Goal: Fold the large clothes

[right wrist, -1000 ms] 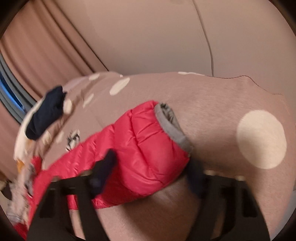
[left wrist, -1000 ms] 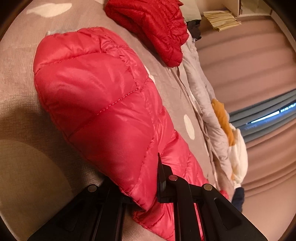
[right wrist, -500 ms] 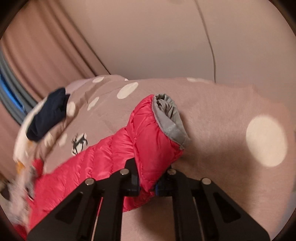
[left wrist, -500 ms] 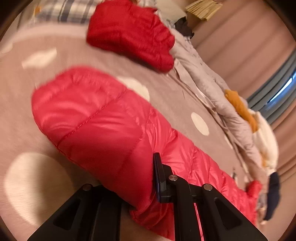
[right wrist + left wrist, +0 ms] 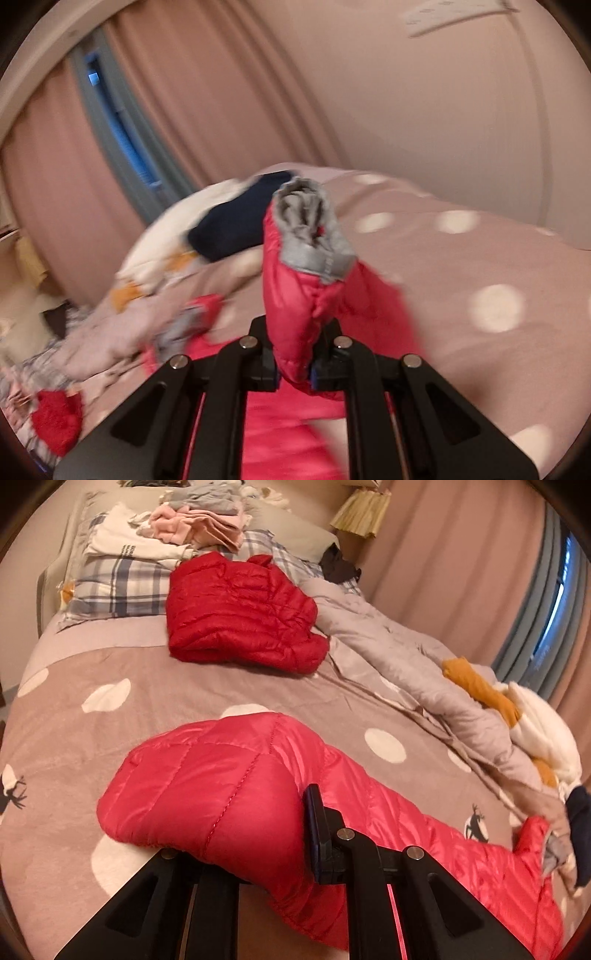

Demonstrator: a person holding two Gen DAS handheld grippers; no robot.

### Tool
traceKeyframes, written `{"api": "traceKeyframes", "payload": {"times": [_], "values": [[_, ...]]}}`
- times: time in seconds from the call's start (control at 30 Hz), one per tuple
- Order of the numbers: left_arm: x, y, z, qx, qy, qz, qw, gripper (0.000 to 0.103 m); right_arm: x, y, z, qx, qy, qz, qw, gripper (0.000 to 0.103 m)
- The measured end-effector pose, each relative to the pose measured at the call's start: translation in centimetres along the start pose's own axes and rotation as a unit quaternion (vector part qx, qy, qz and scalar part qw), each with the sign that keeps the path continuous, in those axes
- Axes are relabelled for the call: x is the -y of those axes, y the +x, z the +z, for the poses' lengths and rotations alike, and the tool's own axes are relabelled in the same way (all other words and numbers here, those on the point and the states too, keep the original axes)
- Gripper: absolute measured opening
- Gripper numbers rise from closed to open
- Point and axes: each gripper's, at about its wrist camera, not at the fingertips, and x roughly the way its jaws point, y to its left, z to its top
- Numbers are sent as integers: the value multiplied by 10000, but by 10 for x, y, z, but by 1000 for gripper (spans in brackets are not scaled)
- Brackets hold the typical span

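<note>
A pink-red puffer jacket (image 5: 221, 794) is stretched over the dotted bedspread (image 5: 110, 701) toward four o'clock. Its hem is pinched by the left gripper (image 5: 258, 853), its grey-lined cuff (image 5: 310, 232) by the right gripper (image 5: 293, 369).

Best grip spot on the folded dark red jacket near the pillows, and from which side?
Probably the folded near edge of the dark red jacket, coming in low from the foot of the bed. In the left wrist view its layers stack into a thick rolled lip there, facing the camera, so jaws could close over all layers at once. The far side butts against the plaid pillow, and the grey duvet crowds its right.
</note>
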Motion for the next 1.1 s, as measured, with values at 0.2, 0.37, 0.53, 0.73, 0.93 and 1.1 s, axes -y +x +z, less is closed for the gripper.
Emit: {"api": "traceKeyframes", "payload": {"times": [0.2,0.37,0.53,0.73,0.93,1.1], "values": [[-5,7,-3,-287,101,-18,9995,13,-106,41,-52,-778,-342,1082,9905,11],[1,8,-8,-325,359,146,9987,13,-166,59,-100,-1405,-925,1425,9754,11],[3,19,-12,-598,287,93,9978,13,-195,74,-138,-1896,-1361,1241,9644,14],[-1,21,-12,-690,165,63,9975,12,-213,86,-174,-2303,-957,1111,9620,15],[-4,23,-12,-773,92,38,9970,13,-226,89,-208,-2816,-716,873,9529,15],[-3,23,-12,-760,122,52,9970,13,-234,88,-216,-2858,-955,806,9501,26]]}}
